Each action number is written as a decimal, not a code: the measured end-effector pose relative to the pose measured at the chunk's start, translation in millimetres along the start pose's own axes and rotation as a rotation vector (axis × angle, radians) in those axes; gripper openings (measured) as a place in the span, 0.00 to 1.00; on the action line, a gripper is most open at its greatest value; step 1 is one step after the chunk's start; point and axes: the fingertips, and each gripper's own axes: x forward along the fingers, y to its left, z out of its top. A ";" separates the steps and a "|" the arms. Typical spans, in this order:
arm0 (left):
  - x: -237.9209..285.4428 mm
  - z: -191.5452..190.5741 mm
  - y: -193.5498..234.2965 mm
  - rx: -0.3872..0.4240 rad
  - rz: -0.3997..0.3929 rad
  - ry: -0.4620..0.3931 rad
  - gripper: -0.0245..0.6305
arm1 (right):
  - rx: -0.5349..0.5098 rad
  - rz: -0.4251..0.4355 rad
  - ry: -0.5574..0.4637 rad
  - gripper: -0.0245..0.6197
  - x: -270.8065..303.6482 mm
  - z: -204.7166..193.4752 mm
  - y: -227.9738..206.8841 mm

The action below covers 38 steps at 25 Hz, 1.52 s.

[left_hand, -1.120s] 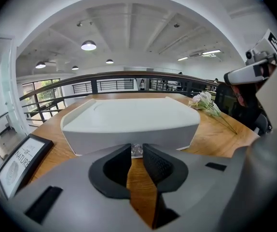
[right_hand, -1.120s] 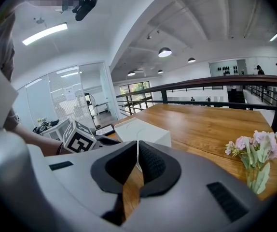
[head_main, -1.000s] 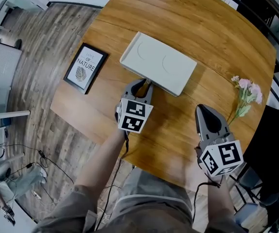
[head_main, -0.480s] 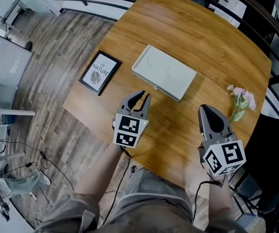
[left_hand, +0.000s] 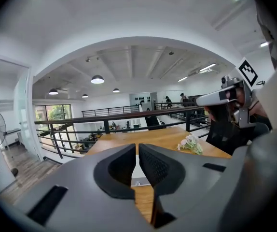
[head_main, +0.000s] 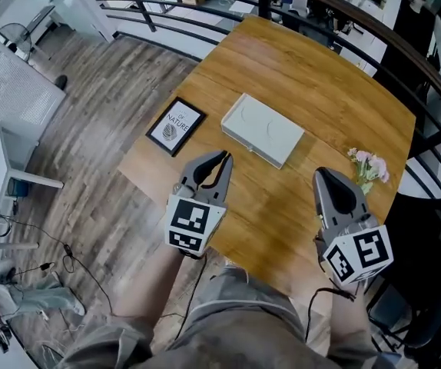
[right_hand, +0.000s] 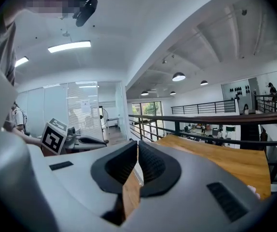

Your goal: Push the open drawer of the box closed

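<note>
The flat white box (head_main: pixel 263 129) lies in the middle of the round wooden table (head_main: pixel 313 83); its drawer front looks flush with the body. My left gripper (head_main: pixel 222 157) hovers near the table's front edge, a short way back from the box and apart from it. Its jaws are closing to a thin slit with nothing between them. In the left gripper view the left gripper (left_hand: pixel 137 151) points at the box (left_hand: pixel 137 177). To the right, my right gripper (head_main: pixel 323 174) is shut and empty, as the right gripper (right_hand: pixel 137 149) also shows in its own view.
A black-framed picture (head_main: pixel 176 126) lies at the table's left edge. A pink flower sprig (head_main: pixel 365 167) rests at the right edge, just beyond the right gripper. A dark railing (head_main: pixel 343 21) curves round the far side, with wooden floor below on the left.
The left gripper has drawn back from the box's front towards the table's near edge, and its jaws have narrowed. The right gripper has hardly moved. The head view has pulled back.
</note>
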 end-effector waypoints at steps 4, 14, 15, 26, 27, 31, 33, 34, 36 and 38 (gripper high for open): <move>-30.2 34.7 -7.4 0.017 0.006 -0.054 0.08 | -0.032 0.025 -0.051 0.09 -20.2 34.0 14.7; -94.0 95.6 -25.4 0.084 0.025 -0.167 0.08 | -0.093 0.104 -0.120 0.09 -68.1 79.5 51.6; -98.8 98.7 -27.3 0.085 0.027 -0.175 0.08 | -0.092 0.117 -0.120 0.09 -71.0 80.3 55.0; -134.6 103.4 -39.7 0.036 0.050 -0.197 0.08 | -0.083 0.182 -0.101 0.09 -85.6 72.4 77.5; -135.3 101.6 -40.8 0.035 0.051 -0.193 0.08 | -0.084 0.185 -0.096 0.09 -85.1 70.3 77.7; -137.3 97.5 -43.0 0.035 0.050 -0.183 0.08 | -0.086 0.190 -0.091 0.09 -82.4 68.8 79.1; -138.9 98.9 -41.4 0.033 0.054 -0.184 0.08 | -0.085 0.191 -0.095 0.09 -80.9 70.9 79.2; -139.4 99.6 -40.3 0.035 0.056 -0.184 0.08 | -0.085 0.190 -0.095 0.09 -80.0 71.4 78.7; -139.3 100.0 -39.2 0.045 0.060 -0.182 0.08 | -0.081 0.186 -0.095 0.09 -79.0 70.4 76.2; -138.6 100.4 -39.4 0.044 0.063 -0.184 0.08 | -0.076 0.180 -0.097 0.09 -79.1 69.0 73.0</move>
